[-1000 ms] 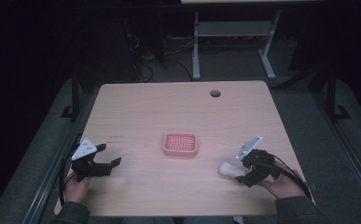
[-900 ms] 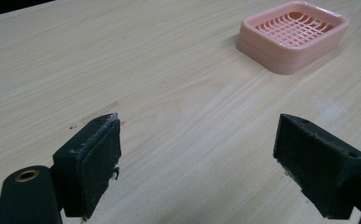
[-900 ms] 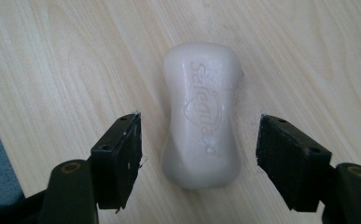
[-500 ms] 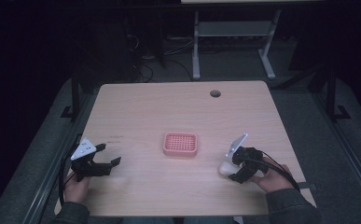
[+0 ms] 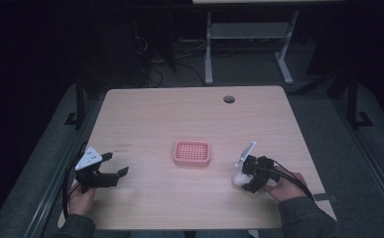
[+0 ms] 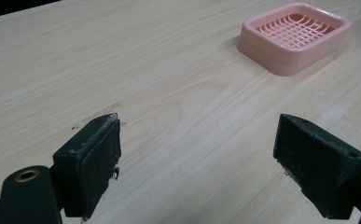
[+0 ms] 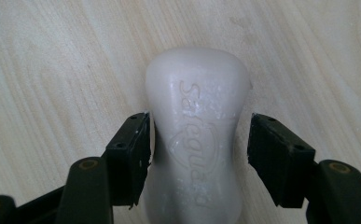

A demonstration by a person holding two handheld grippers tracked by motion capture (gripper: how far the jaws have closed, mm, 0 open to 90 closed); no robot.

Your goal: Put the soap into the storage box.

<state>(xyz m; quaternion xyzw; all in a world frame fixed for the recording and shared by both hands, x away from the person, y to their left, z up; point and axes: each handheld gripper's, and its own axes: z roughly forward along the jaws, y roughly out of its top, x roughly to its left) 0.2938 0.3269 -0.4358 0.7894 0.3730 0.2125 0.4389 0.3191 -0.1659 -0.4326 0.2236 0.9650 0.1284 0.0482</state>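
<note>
Pale wood tabletop (image 5: 155,114) spreads under both my hands, dark floor beyond its edges. My right gripper (image 5: 246,174) sits near the front right edge, its 2 jaws straddling a white soap bar (image 7: 196,140) lying flat on the wood; they have just been closing. The left pad looks to touch the bar's waist, the right pad stands just off it. My left gripper (image 5: 111,167) rests by the front left edge, jaws wide, nothing between. A pink soap dish (image 5: 192,153) sits between them, bare wood all around. From above the bar is a pale blob; the right gripper view shows its embossed lettering.
</note>
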